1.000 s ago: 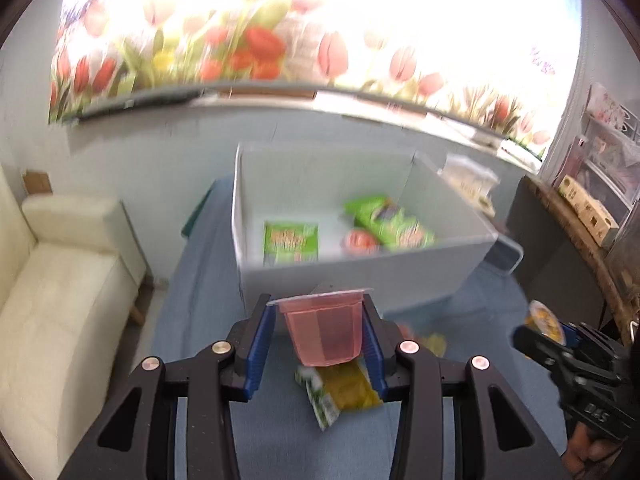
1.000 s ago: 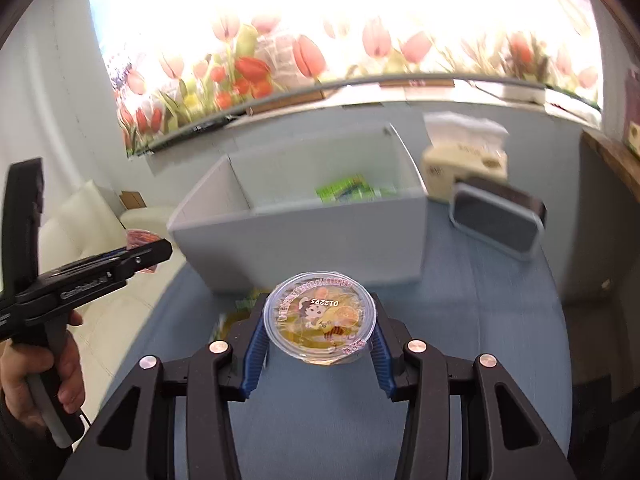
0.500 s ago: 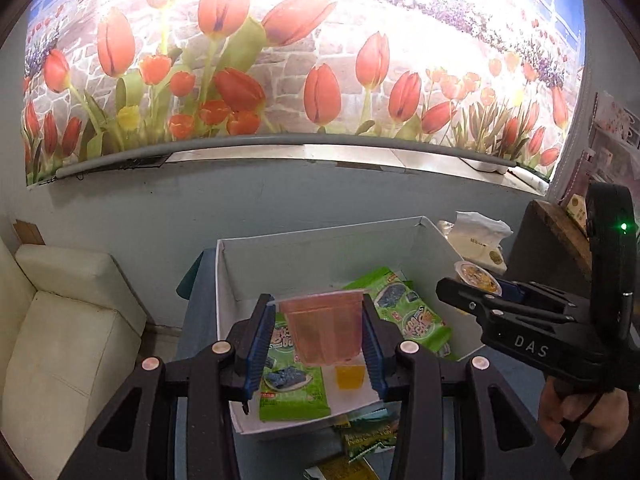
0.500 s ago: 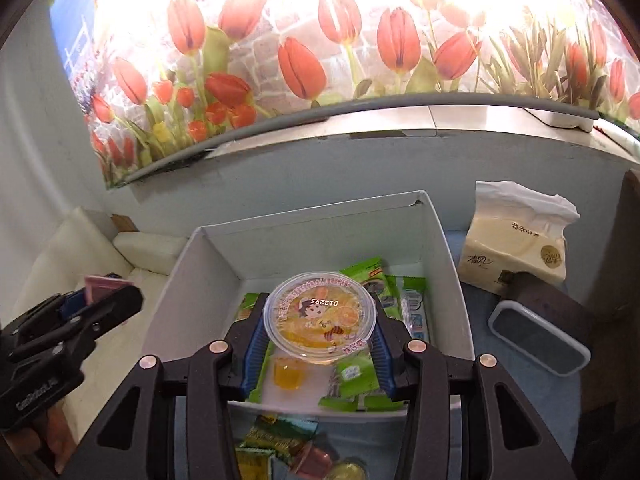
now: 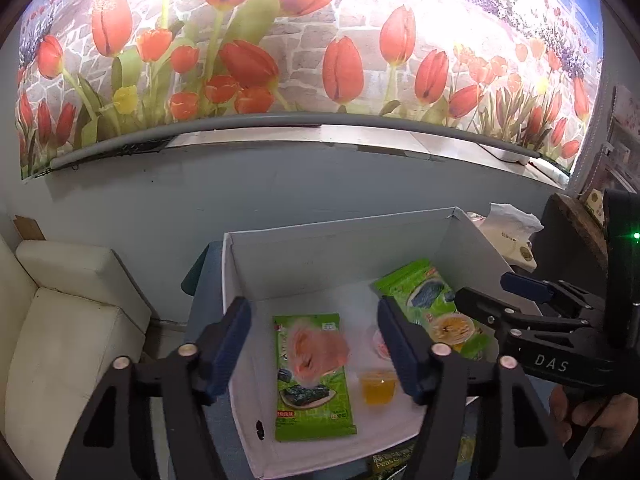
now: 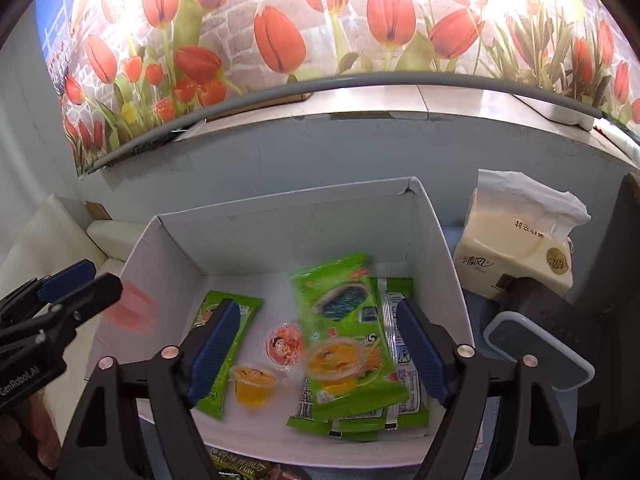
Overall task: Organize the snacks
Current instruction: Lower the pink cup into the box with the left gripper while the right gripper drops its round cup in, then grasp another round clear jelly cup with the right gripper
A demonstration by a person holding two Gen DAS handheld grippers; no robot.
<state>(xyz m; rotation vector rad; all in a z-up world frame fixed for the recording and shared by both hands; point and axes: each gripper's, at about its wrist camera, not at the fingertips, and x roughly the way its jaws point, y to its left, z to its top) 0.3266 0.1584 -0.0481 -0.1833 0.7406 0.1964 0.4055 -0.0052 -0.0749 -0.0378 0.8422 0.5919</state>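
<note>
**Spotter:** How do your jaws stand?

**Me:** Both pairs are opening, and nothing is pinched. Between the left gripper (image 5: pixel 314 346) pads I see a blurred, translucent pink plastic jelly cup (image 5: pixel 318 350), clear of both pads, apparently dropping onto the flat green seaweed packet (image 5: pixel 312 376) at the left of the white cardboard box (image 5: pixel 340 236). Between the right gripper (image 6: pixel 318 344) pads, a round clear-lidded cup of yellow fruit jelly (image 6: pixel 334 360) is also loose and blurred, over the stack of green snack packets (image 6: pixel 352 344) on the right side.

**Spotter:** So both snacks are inside the box?

**Me:** Within its walls, yes. Whether either has landed, I cannot tell from the blur.

**Spotter:** What else is in there?

**Me:** A small orange jelly cup (image 6: pixel 254 384) and a small red-lidded jelly cup (image 6: pixel 284 344) sit in the middle of the floor, between the packets.

**Spotter:** How would you finish this well?

**Me:** I'd hold both grippers level over the box until the cups settle, then let the jaws go fully wide before drawing back, so no pad clips a rim. I'd lift clear of the near wall. More packets (image 6: pixel 240 468) lie on the desk just this side of it; I judge those come next.

**Spotter:** Risk?

**Me:** The yellow cup may roll off the sloping packets.
</note>
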